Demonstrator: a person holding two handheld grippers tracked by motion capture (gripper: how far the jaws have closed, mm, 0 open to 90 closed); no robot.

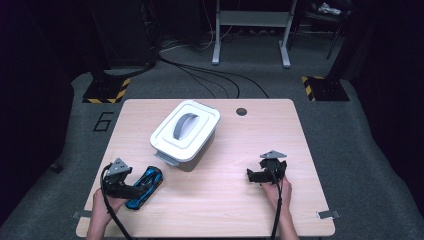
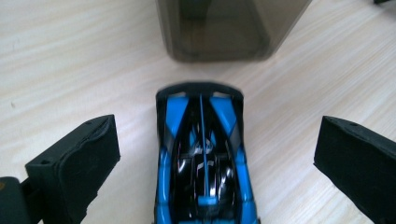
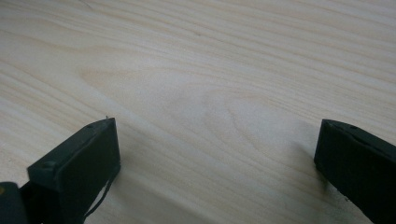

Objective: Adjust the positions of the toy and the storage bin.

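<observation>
A blue and black toy car (image 1: pixel 146 186) lies on the wooden table (image 1: pixel 225 200) near its front left. My left gripper (image 1: pixel 131 190) is open, its jaws standing wide on either side of the car (image 2: pixel 205 163) without touching it. Just beyond the car stands a grey plastic box (image 1: pixel 184 134) with a white lid and a grey handle; its dark wall (image 2: pixel 224 28) fills the top of the left gripper view. My right gripper (image 1: pixel 256 175) rests at the front right, open, with bare wood (image 3: pixel 210 107) between its jaws.
A small dark round hole (image 1: pixel 241 111) sits near the table's far edge. Beyond the table are cables, metal stand legs (image 1: pixel 250 35) and yellow-black striped bases (image 1: pixel 106 91) on grey carpet.
</observation>
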